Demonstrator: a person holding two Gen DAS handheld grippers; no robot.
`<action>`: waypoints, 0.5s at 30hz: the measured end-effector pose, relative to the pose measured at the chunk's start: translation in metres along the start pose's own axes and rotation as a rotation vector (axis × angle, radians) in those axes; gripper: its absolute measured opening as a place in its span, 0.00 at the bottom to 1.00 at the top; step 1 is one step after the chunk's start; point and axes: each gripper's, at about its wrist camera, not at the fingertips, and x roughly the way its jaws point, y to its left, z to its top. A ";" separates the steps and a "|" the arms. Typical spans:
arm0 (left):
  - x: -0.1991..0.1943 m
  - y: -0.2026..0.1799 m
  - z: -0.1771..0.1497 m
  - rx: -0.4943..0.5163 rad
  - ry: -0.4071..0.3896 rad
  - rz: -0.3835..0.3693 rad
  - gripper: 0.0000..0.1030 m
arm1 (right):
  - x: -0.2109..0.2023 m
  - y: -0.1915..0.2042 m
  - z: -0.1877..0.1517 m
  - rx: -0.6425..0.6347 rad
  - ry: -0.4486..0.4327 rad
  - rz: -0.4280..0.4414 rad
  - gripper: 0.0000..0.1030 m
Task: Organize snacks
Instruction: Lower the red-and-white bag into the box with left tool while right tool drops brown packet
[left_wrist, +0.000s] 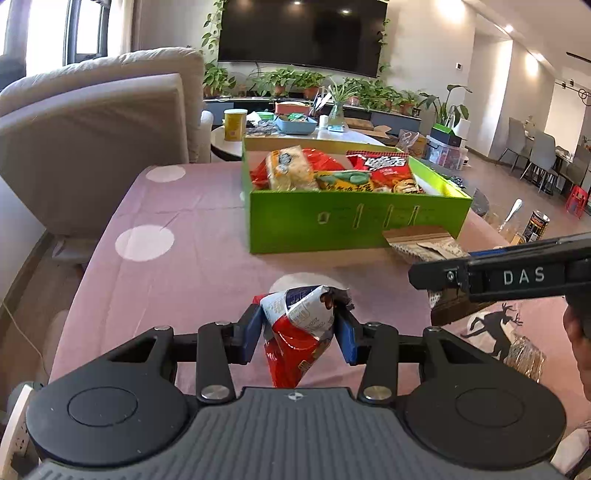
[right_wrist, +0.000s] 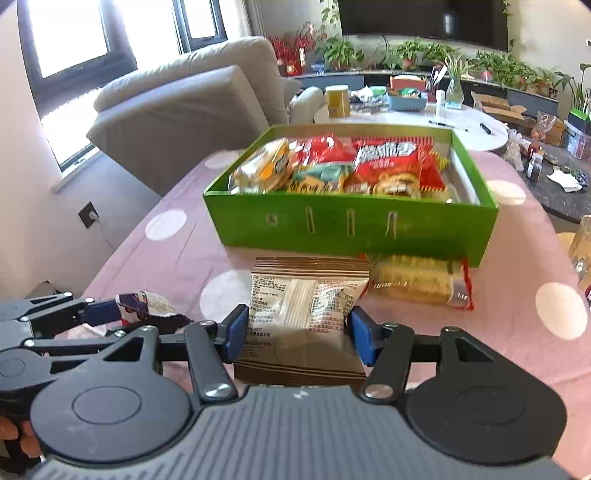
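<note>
A green box (left_wrist: 332, 225) (right_wrist: 332, 225) on the pink dotted tablecloth holds several snack packs. My left gripper (left_wrist: 299, 328) is shut on a crumpled red and white snack bag (left_wrist: 299, 332), held above the cloth in front of the box. My right gripper (right_wrist: 297, 332) is shut on a brown and white snack packet (right_wrist: 303, 306), just before the box. A yellow cracker pack (right_wrist: 417, 282) lies on the cloth against the box's front right. The right gripper shows in the left wrist view (left_wrist: 436, 278) with its brown packet (left_wrist: 424, 245); the left gripper shows in the right wrist view (right_wrist: 114, 314).
A grey sofa (left_wrist: 92, 129) stands left of the table. A white round table (right_wrist: 406, 114) with a yellow can (right_wrist: 337, 100) and a blue tray stands behind the box. Plants and a TV line the far wall. A deer-print item (left_wrist: 495, 328) lies at right.
</note>
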 end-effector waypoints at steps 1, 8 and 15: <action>0.001 -0.002 0.003 0.006 -0.002 -0.001 0.39 | -0.001 -0.002 0.002 0.002 -0.007 0.003 0.87; 0.009 -0.016 0.023 0.045 -0.020 -0.014 0.39 | -0.003 -0.015 0.016 0.017 -0.054 0.016 0.87; 0.020 -0.027 0.047 0.069 -0.043 -0.030 0.39 | -0.005 -0.033 0.032 0.048 -0.095 0.025 0.87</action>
